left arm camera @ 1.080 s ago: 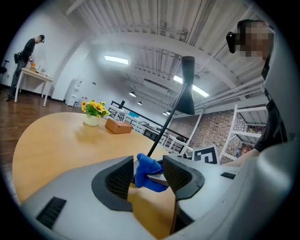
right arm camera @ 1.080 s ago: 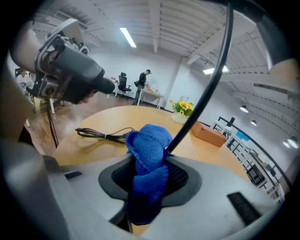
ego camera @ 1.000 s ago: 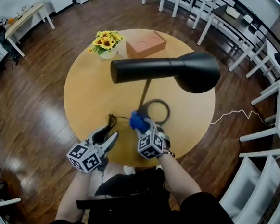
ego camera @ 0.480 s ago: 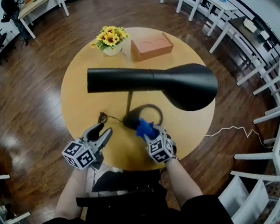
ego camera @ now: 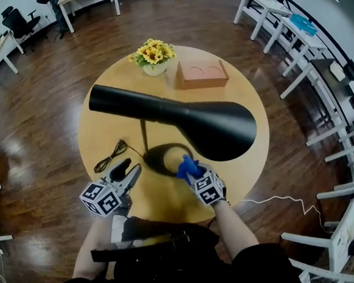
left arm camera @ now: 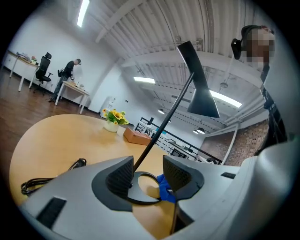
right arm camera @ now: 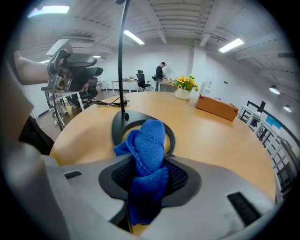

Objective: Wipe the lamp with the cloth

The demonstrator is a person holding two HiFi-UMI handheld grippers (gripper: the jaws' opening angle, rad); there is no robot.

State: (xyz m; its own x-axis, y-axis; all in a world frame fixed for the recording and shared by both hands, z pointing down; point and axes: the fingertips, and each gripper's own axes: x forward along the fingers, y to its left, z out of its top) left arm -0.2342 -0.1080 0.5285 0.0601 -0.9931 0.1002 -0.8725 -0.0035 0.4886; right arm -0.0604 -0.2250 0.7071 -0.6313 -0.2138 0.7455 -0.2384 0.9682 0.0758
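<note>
Shifted to the four-o'clock rim of the lamp base (ego camera: pixel 157 161), the right gripper (ego camera: pixel 190 171) clamps the cloth (ego camera: pixel 186 165) for wiping; the left gripper (ego camera: pixel 130 166) waits half-open, empty.

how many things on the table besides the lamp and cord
2: a pot of yellow flowers at the far edge, a brown box right of it. The lamp shade may hide more.

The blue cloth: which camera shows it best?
The right gripper view: the cloth fills the middle, pinched in the right claw. The head view shows it small; the left gripper view, just a scrap.
</note>
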